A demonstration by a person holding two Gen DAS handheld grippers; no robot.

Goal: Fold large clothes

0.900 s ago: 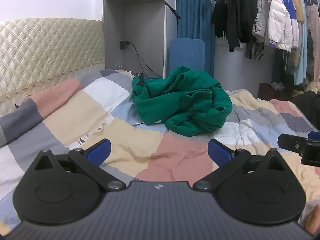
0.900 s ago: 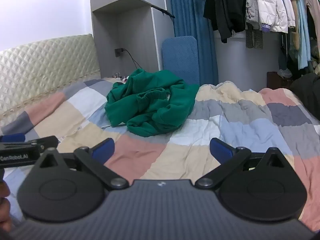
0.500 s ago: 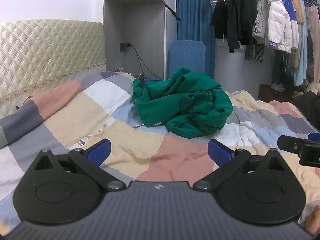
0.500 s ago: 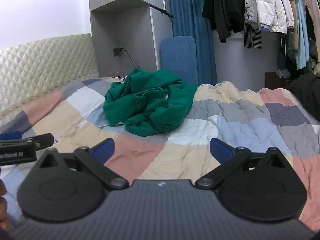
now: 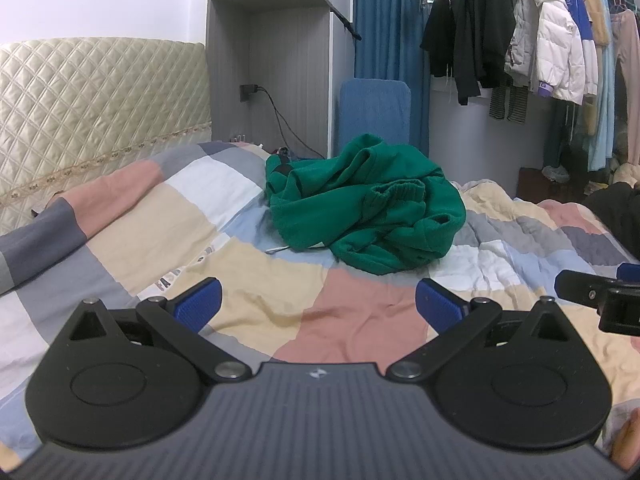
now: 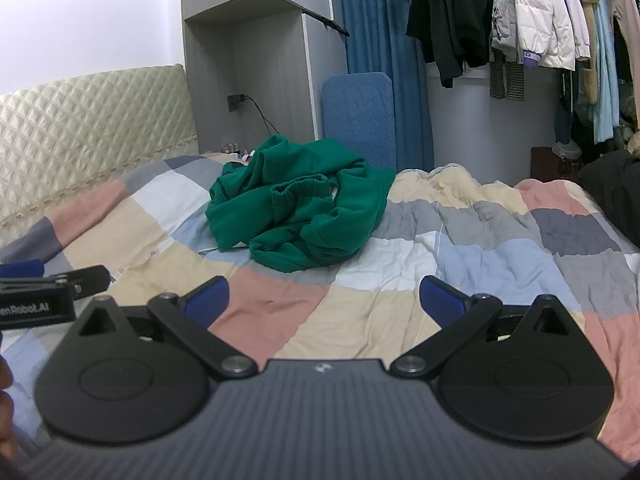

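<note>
Bed: a patchwork quilt (image 5: 248, 264) of pink, beige, grey, white and pale-blue squares covers it, wrinkled all over.
Headboard: cream quilted panel (image 5: 96, 108) along the left side of the bed.
Room: grey wall cabinet (image 5: 276, 80) with a plugged-in charger and trailing cable at the far edge of the bed; a blue padded board (image 5: 374, 110) leans beside it, in front of a blue curtain (image 5: 392, 20). A rail of hanging clothes (image 5: 552, 40) fills the upper right, among them a white puffer jacket and dark coats.
Task's thing: green garment (image 5: 368, 208), crumpled in a heap on the far half of the bed, an elastic cuff or waistband showing on top.
Left gripper (image 5: 318, 304): fingers spread wide, blue pads apart, nothing between them; it hangs over the near quilt, the garment well ahead and slightly right of centre.
Right gripper (image 6: 324, 300): fingers likewise spread, holding nothing; the green garment (image 6: 300, 212) lies well ahead, a little left of centre.
Left wrist view only: one finger of the right gripper enters at the right edge, beside a dark bundle (image 5: 616, 212) on the bed.
Right wrist view only: the left gripper's side, with printed lettering, enters at the left edge; more of the quilt's right half shows.
</note>
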